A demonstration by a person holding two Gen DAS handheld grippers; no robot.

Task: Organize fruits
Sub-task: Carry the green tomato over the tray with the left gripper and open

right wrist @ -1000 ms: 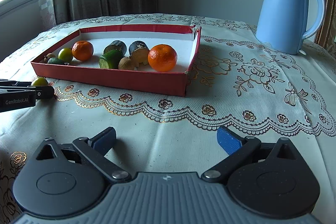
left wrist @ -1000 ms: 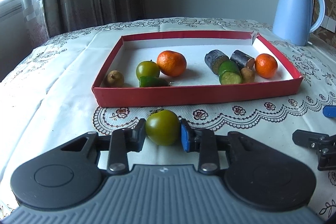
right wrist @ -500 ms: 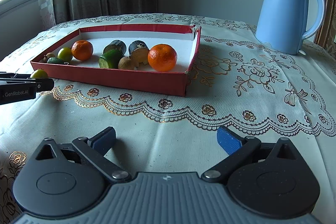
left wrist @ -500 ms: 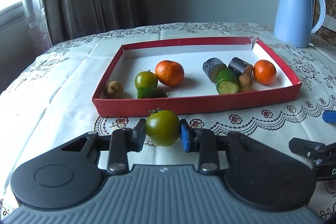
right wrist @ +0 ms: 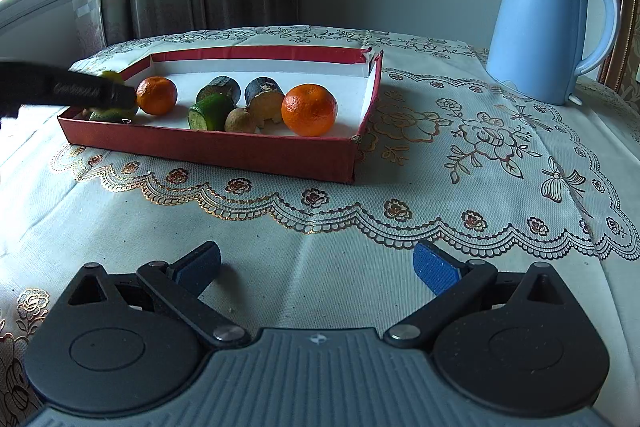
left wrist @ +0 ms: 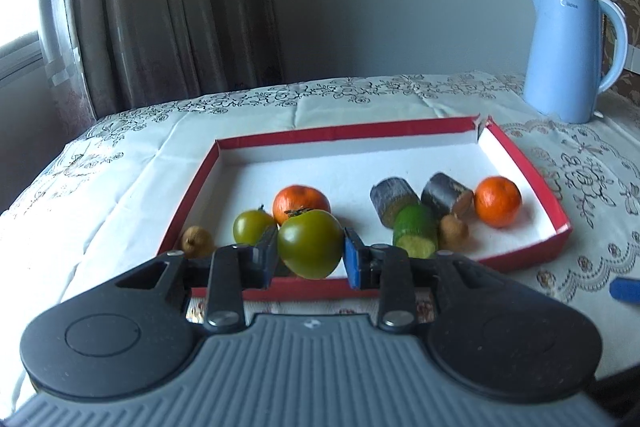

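Note:
My left gripper is shut on a green tomato, held in the air above the near wall of the red tray. Inside the tray lie a second green tomato, two oranges, two dark cut pieces, a green cucumber piece and two small brown fruits. From the right wrist view the left gripper's finger reaches over the left end of the tray. My right gripper stands open over the tablecloth, nothing between its fingers.
A light blue kettle stands at the back right on the lace tablecloth. Curtains hang behind the table's far left. The right gripper's blue pad shows at the right edge of the left wrist view.
The left gripper has risen and gone forward with the green tomato, from the cloth in front of the tray to above its near wall. The right gripper has stayed put.

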